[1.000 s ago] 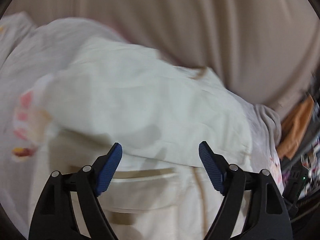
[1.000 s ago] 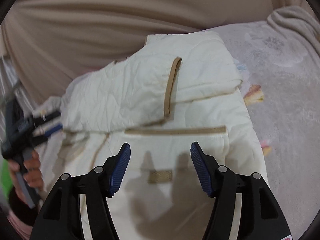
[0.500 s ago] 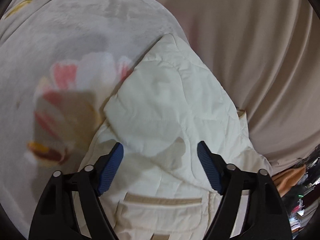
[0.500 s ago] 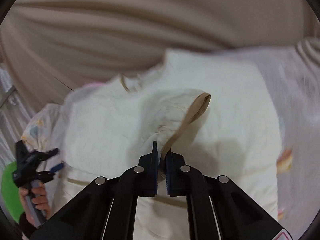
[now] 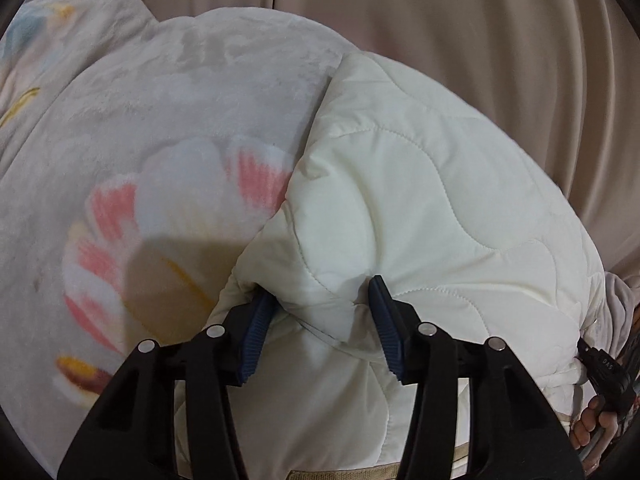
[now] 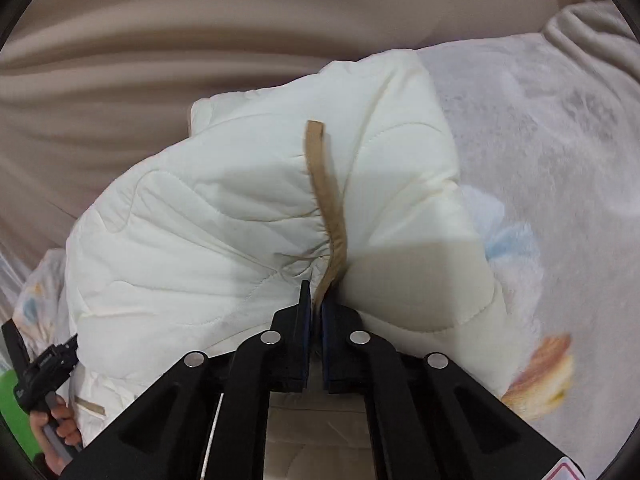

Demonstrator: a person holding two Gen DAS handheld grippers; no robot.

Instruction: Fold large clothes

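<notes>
A cream quilted jacket (image 5: 420, 208) with tan trim lies partly folded on a fleece blanket. My left gripper (image 5: 320, 304) has its blue pads set around a bunched fold at the jacket's left edge, with the jaws still a hand's width apart. My right gripper (image 6: 316, 300) is shut on the jacket (image 6: 224, 232) at its tan-trimmed edge (image 6: 326, 200) and holds that flap raised. The lower part of the jacket is hidden behind both grippers.
The pale fleece blanket (image 5: 168, 128) with pink and yellow flower prints covers the surface, also seen in the right wrist view (image 6: 560, 184). A beige curtain (image 5: 460, 12) hangs close behind. The other hand and gripper handle show at the frame edges (image 5: 600, 376) (image 6: 44, 368).
My right gripper closed on the tan-trimmed edge and lifted the flap. My left gripper moved in to the jacket's left edge and its jaws narrowed around a fold.
</notes>
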